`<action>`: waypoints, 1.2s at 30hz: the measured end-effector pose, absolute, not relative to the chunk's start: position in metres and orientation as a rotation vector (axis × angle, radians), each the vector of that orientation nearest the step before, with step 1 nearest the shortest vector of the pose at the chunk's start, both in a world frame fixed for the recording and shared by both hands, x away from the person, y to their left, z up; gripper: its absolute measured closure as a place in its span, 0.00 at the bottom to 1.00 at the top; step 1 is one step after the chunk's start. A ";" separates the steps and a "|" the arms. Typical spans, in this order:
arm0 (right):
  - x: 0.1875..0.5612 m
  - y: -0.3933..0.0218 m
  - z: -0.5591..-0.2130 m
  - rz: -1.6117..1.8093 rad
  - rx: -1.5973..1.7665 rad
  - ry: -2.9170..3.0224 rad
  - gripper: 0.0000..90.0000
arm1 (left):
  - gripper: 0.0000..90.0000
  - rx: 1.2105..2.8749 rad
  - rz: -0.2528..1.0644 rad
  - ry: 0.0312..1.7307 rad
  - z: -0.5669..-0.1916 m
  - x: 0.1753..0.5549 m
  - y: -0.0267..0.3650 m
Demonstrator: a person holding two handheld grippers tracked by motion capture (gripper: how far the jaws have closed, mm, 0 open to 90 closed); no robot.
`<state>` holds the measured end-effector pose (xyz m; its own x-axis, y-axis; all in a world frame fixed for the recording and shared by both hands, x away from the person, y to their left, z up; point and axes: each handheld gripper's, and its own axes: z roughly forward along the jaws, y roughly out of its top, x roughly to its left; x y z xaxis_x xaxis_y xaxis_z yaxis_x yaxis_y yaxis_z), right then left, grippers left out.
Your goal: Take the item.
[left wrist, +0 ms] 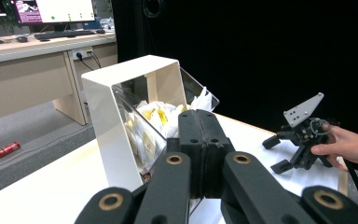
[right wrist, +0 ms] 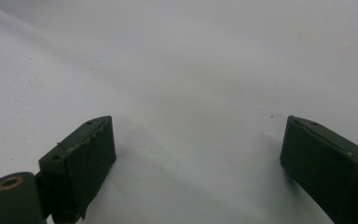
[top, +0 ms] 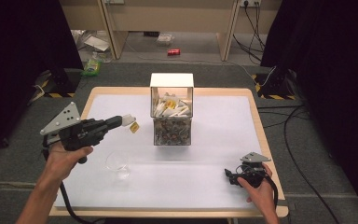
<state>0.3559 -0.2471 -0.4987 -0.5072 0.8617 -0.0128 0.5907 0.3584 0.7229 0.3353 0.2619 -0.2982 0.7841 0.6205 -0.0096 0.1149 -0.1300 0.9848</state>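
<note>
My left gripper [top: 121, 121] hangs above the table's left half, shut on a white tea bag [top: 127, 118] whose yellow tag [top: 134, 127] dangles below. In the left gripper view its jaws are pressed together [left wrist: 200, 119] and point at the box. The clear box [top: 171, 122] with a white top stands mid-table and holds several tea bags [top: 171, 107]. An empty clear glass [top: 118, 163] sits on the table below and a little right of the left hand. My right gripper [top: 230, 177] rests near the front right corner, open, with bare table between its jaws [right wrist: 198, 154].
The white table top [top: 205, 186] has a wooden rim [top: 265, 140]. Cables [top: 298, 140] run over the floor at right. A desk [left wrist: 23, 70] and a red can [top: 173, 52] lie beyond the table.
</note>
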 end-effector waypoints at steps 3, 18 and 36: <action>0.356 -0.247 -0.499 0.944 1.269 2.235 0.12 | 0.99 1.664 0.471 0.591 -0.303 0.331 0.266; 0.356 -0.247 -0.499 0.944 1.271 2.234 0.12 | 0.99 1.637 0.488 0.645 -0.328 0.310 0.289; 0.356 -0.247 -0.499 0.944 1.269 2.234 0.12 | 0.99 1.631 0.474 0.713 -0.366 0.288 0.306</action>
